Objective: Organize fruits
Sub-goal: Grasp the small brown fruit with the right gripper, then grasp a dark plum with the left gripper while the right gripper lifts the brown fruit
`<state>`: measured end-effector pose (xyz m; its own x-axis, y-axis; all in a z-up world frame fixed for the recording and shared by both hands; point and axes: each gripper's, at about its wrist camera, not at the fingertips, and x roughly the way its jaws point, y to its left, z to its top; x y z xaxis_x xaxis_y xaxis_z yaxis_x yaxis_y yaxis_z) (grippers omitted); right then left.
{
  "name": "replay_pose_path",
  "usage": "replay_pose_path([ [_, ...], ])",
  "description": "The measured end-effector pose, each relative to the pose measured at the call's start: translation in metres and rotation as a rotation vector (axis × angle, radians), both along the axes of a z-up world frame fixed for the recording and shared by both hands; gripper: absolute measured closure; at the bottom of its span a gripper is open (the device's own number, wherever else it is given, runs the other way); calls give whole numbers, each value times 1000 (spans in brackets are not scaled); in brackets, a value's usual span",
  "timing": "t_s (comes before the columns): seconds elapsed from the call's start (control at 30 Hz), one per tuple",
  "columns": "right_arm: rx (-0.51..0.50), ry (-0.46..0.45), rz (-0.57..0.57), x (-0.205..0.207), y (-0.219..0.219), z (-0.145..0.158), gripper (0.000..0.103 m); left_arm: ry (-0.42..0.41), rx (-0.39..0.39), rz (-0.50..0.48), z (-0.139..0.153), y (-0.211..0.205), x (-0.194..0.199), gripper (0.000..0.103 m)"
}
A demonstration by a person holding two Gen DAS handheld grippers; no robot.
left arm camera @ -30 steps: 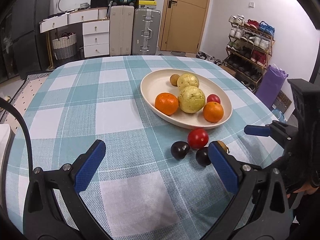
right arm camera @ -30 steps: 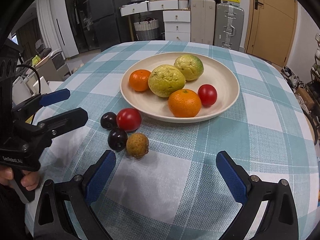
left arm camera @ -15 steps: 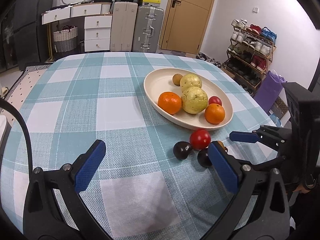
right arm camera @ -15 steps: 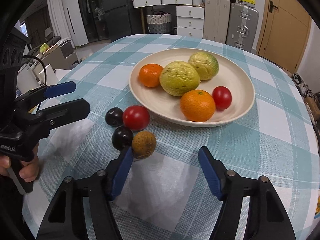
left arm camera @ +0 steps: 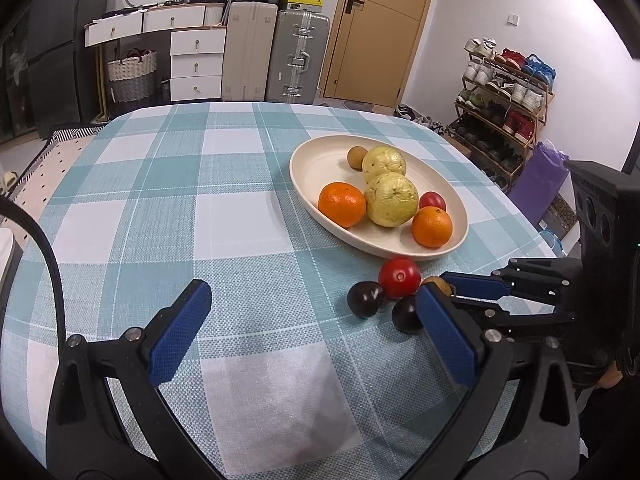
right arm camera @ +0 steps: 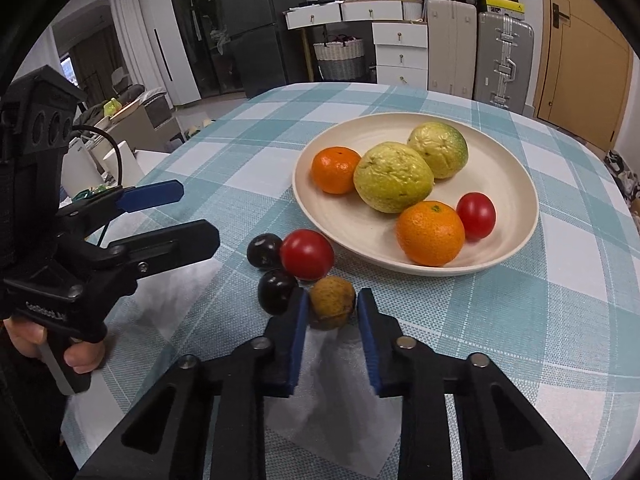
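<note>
Your right hand-held gripper (right arm camera: 331, 312) is narrowed around the brown fruit (right arm camera: 332, 301) on the tabletop (right arm camera: 240, 184), just beside the plate's (right arm camera: 516, 168) near rim; whether the pads press it, I cannot tell. Your left hand-held gripper (left arm camera: 312, 322) hangs spread wide, holding nothing.

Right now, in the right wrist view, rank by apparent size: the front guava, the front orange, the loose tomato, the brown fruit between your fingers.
1. front guava
2. front orange
3. loose tomato
4. brown fruit
The brown fruit sits nearest the camera yet looks smallest, so it truly is.
</note>
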<state>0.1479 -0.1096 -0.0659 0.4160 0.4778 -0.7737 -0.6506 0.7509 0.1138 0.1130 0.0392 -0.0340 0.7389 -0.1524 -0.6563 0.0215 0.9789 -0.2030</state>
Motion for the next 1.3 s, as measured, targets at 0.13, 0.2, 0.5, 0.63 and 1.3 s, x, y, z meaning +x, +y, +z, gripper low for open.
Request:
replay_pose_path([
  [0.13,5,1,-2,-1,-3,1,78,6,0,1,-1,0,0,1],
  [0.2,10,-6,-9,-3,-7,3,78,25,7,-2,-3,-1,1,1],
  [0.5,47,-30,-89,-13,-33,12,78,117,80,-27,-16,-13,14,15],
  [0.63,52,-32,-114,-17,-42,12,78,133,119,-56,-19,-20,21,21],
  [1.3,50,-60,-128,-21,-49,18,78,144,118,-233,-24,-47,33,82],
])
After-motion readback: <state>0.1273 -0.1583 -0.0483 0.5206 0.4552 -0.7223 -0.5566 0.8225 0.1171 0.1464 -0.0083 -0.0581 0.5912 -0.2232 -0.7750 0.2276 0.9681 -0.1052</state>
